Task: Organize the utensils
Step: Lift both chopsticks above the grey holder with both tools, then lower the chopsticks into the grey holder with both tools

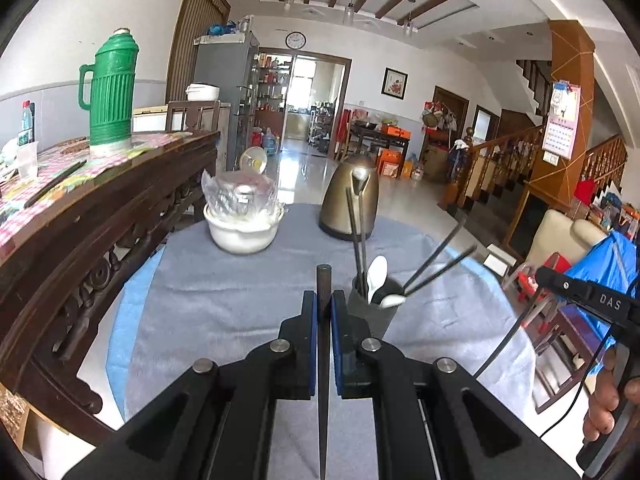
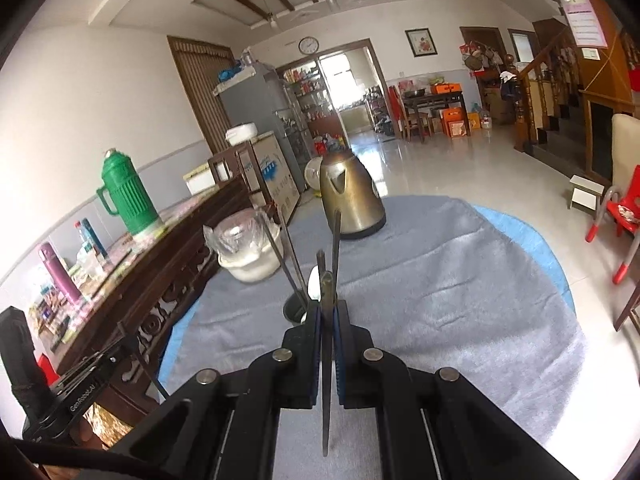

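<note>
Both hand-held grippers are clamped down on a chopstick apiece: the left gripper [image 1: 324, 312] has its blue pads pinched on a dark chopstick [image 1: 323, 360] that sticks out past the tips and trails back under the camera, and the right gripper [image 2: 328, 320] grips another dark chopstick [image 2: 327, 360] the same way. Just beyond them stands the grey utensil cup [image 1: 374, 310], already holding several chopsticks fanned outward and two white spoons [image 1: 378, 274].

From where I stand, the job in hand looks like dropping these two sticks into that cup. I'd tip each one more upright, bring the lower end over a free gap in the mouth, and let go only once the tip is inside the rim. One at a time seems wiser, since the leaning sticks could be knocked and the light cup might topple.

It all sits on a grey cloth [image 1: 224, 292] over a round table with a blue edge. Further back on the cloth are a white bowl [image 1: 242, 232] with clear plastic in it and a brass-coloured kettle [image 1: 352, 200]. To the left runs a carved wooden sideboard [image 1: 100, 240] carrying a green thermos [image 1: 110, 92]. Behind that, a bright tiled hall with a wall clock and a wooden staircase.
</note>
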Motion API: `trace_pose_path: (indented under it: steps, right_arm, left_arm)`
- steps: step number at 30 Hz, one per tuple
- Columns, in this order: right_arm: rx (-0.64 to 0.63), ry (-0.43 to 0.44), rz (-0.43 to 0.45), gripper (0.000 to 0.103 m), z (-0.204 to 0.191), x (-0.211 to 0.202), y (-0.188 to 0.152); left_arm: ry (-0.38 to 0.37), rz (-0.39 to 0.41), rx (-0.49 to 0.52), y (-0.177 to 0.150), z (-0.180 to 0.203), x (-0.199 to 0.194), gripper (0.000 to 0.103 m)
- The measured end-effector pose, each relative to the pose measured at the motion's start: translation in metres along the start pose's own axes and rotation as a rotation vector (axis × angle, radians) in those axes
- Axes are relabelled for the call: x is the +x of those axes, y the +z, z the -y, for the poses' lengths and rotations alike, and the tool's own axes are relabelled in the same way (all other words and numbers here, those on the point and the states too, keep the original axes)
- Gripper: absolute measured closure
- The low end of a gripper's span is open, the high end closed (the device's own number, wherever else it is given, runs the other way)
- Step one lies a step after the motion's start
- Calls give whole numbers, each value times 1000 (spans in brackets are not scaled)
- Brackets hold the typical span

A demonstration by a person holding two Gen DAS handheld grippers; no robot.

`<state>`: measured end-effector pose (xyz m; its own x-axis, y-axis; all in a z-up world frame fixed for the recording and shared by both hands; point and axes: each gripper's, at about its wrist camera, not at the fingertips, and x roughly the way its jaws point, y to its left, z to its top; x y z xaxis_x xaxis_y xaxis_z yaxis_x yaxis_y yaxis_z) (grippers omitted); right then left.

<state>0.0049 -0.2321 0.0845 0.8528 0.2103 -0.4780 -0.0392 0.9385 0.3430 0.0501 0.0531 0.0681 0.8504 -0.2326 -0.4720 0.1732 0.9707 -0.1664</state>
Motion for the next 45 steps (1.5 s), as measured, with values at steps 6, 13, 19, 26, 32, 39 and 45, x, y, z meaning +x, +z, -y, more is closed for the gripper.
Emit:
trace_pose_path:
  steps: [6, 13, 19, 26, 32, 39, 45]
  right_arm:
    - [-1, 17, 67, 97, -4, -17, 31]
    - [-29, 20, 167, 97, -18, -24, 74]
    - [8, 8, 241, 97, -22, -14, 100]
    - [24, -52, 310, 97, -26, 11, 108]
    - [16, -96, 318, 97, -28, 39, 111]
    - [-38, -123, 286, 97, -38, 73, 111]
    - [-47, -142, 239, 97, -39, 97, 105]
  left_arm:
    - [-47, 58, 4, 43, 8, -8, 96]
    - [-94, 161, -24, 93, 17, -15, 96]
    - [-93, 265, -62, 122, 25, -12, 96]
    - [-7, 373, -85, 140, 36, 13, 96]
    - [13, 361, -99, 141, 41, 49, 96]
    - [22, 328, -93, 133, 44, 80, 96]
    - [27, 304, -83, 120, 43, 97, 96]
